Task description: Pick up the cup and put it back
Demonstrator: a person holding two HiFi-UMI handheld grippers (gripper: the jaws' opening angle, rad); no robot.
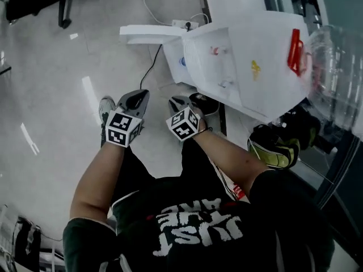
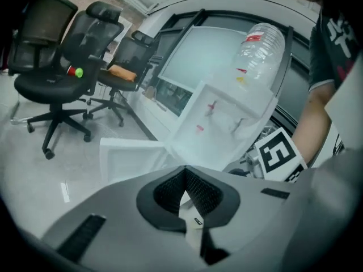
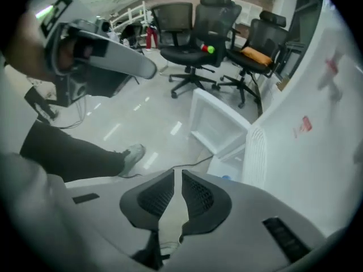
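No cup shows in any view. I hold both grippers low in front of my body, above the floor, pointing toward a white water dispenser [image 1: 244,67] with a clear bottle [image 1: 334,67] on top. My left gripper [image 1: 138,97] is shut, its tips meeting with nothing between them [image 2: 184,171]. My right gripper [image 1: 178,102] stands just beside it, a narrow slit between its jaws [image 3: 178,174], nothing in it. The dispenser [image 2: 221,123] and its bottle [image 2: 261,52] fill the left gripper view; the dispenser's side [image 3: 306,152] fills the right of the right gripper view.
A white door panel [image 1: 150,34] hangs open at the dispenser's base, with a cable [image 1: 148,72] trailing on the floor beside it. A black and yellow bag [image 1: 275,146] lies by my right side. Several black office chairs [image 2: 51,84] stand further off.
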